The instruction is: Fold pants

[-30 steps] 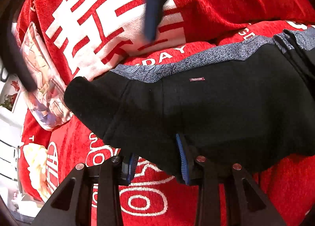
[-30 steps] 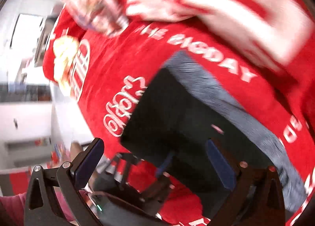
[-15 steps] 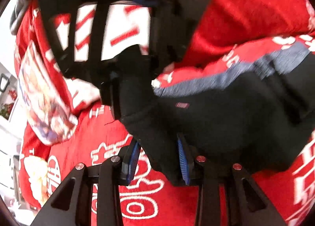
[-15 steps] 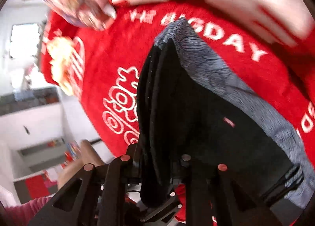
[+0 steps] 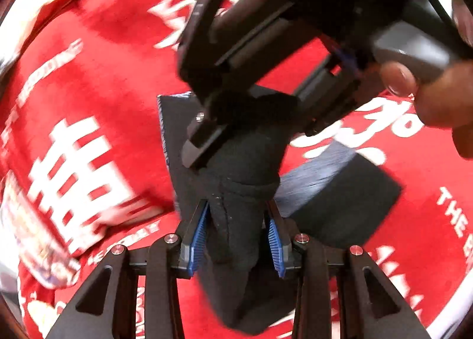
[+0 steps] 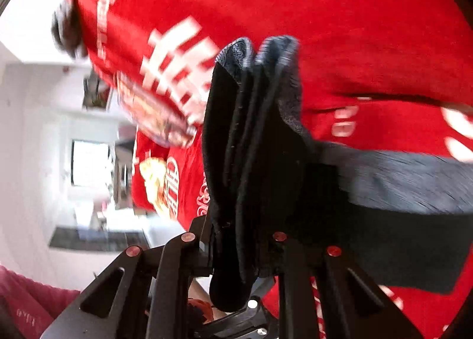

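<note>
Now both claws clamped on bunched black pants (image 5: 236, 220): left claw (image 5: 238, 238); right claw (image 6: 236, 247), over red blanket (image 5: 97, 96)

Right gripper (image 6: 242, 238) freshly clamped on the pants (image 6: 254, 138), both bunched ends raised above the red blanket (image 5: 97, 96)

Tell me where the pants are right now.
The black pants hang bunched between both grippers, left gripper and right gripper, above the red blanket.
</note>
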The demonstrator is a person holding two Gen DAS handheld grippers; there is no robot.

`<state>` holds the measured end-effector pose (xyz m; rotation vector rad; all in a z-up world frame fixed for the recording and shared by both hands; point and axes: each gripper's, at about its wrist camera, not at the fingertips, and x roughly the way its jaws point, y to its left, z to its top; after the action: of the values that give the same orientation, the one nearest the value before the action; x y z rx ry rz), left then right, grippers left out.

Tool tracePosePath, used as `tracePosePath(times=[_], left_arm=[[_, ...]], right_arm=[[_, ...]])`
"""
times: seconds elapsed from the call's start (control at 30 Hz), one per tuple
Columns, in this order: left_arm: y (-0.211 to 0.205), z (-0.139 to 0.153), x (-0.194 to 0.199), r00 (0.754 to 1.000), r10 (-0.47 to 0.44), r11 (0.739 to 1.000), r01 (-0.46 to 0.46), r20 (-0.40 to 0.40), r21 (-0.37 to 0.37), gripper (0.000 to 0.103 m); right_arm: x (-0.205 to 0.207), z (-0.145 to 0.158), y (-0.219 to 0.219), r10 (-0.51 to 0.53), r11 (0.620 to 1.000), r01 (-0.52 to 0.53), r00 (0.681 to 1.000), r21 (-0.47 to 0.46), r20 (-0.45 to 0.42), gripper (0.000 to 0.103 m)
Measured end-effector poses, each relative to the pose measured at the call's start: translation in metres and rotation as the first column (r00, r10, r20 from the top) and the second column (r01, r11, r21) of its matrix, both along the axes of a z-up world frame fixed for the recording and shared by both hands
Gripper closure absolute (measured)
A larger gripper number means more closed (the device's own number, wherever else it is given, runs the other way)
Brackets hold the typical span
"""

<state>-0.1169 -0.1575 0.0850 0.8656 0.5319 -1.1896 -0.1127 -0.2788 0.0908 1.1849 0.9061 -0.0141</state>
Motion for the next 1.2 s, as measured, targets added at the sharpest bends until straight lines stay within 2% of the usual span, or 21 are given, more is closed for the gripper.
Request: tracePosePath(times=[0.1, 0.2, 0.3, 0.4, 0.43, 0.47, 0.5, 0.57, 0.6, 0.7, 0.8, 0.87, 0.93, 1.03, 1.07, 1.2], left_arm=[[-0.019, -0.018, -0.038, 0.998, -0.062, 0.997, 0.063, -0.02, 0.043, 0.065], [-0.036, -0.053, -0.072, 0.993, -0.108, 0.986, 0.112, -0.04, 0.123, 0.065], [-0.046, -0.079, -0.087, 0.992, -0.116, 0.972, 0.125, -0.053, 0.199, 0.065], [-0.047, -0.094, -0.092, 0.992, -0.113, 0.959, 0.126, -0.063, 0.253, 0.065], [-0.047, -0.094, -0.092, 0.991, -0.116, 0.956, 0.13, -0.07, 0.264, 0.064], [-0.045, -0.092, -0.09, 0.99, -0.116, 0.954, 0.132, -0.076, 0.269, 0.056], [-0.042, -0.088, -0.087, 0.99, -0.112, 0.954, 0.13, -0.081, 0.27, 0.045], [-0.034, -0.075, -0.075, 0.991, -0.091, 0.96, 0.114, -0.098, 0.257, 0.032], [-0.029, -0.069, -0.069, 0.991, -0.081, 0.963, 0.106, -0.108, 0.248, 0.031], [-0.017, -0.056, -0.043, 0.992, -0.008, 0.967, 0.039, -0.123, 0.253, 0.03], [-0.011, -0.056, -0.014, 0.988, 0.121, 0.957, -0.09, -0.099, 0.276, 0.03], [-0.009, -0.067, 0.015, 0.969, 0.231, 0.926, -0.19, -0.091, 0.327, 0.03], [0.0, -0.076, 0.038, 0.945, 0.307, 0.901, -0.251, -0.111, 0.354, 0.03], [0.007, -0.076, 0.051, 0.925, 0.353, 0.887, -0.283, -0.14, 0.365, 0.03], [0.009, -0.075, 0.051, 0.924, 0.353, 0.886, -0.281, -0.145, 0.368, 0.03], [0.013, -0.069, 0.041, 0.933, 0.322, 0.893, -0.243, -0.161, 0.38, 0.03]], right_arm=[[-0.062, -0.015, -0.024, -0.102, 0.994, 0.102, 0.995, 0.026, -0.009, 0.083], [-0.114, -0.046, -0.036, -0.173, 0.983, 0.175, 0.983, 0.047, -0.054, 0.083], [-0.144, -0.092, -0.039, -0.231, 0.967, 0.242, 0.965, 0.081, -0.121, 0.083], [-0.163, -0.127, -0.04, -0.264, 0.953, 0.284, 0.949, 0.107, -0.171, 0.083], [-0.165, -0.132, -0.042, -0.267, 0.951, 0.289, 0.947, 0.111, -0.177, 0.083], [-0.167, -0.137, -0.041, -0.271, 0.949, 0.294, 0.945, 0.112, -0.182, 0.083], [-0.164, -0.138, -0.039, -0.272, 0.95, 0.295, 0.944, 0.105, -0.188, 0.082], [-0.162, -0.137, -0.038, -0.272, 0.953, 0.292, 0.941, 0.078, -0.202, 0.081], [-0.16, -0.134, -0.038, -0.268, 0.956, 0.286, 0.94, 0.06, -0.212, 0.08], [-0.157, -0.121, -0.036, -0.25, 0.968, 0.246, 0.933, -0.048, -0.259, 0.079], [-0.152, -0.11, -0.029, -0.239, 0.968, 0.2, 0.92, -0.152, -0.311, 0.079], [-0.151, -0.109, -0.025, -0.244, 0.962, 0.181, 0.907, -0.205, -0.344, 0.079], [-0.149, -0.106, -0.02, -0.262, 0.954, 0.184, 0.895, -0.237, -0.361, 0.079], [-0.153, -0.102, -0.014, -0.297, 0.942, 0.205, 0.878, -0.267, -0.374, 0.079], [-0.15, -0.097, -0.01, -0.308, 0.938, 0.211, 0.871, -0.276, -0.383, 0.076], [-0.162, -0.087, 0.002, -0.345, 0.925, 0.233, 0.845, -0.299, -0.408, 0.075]])
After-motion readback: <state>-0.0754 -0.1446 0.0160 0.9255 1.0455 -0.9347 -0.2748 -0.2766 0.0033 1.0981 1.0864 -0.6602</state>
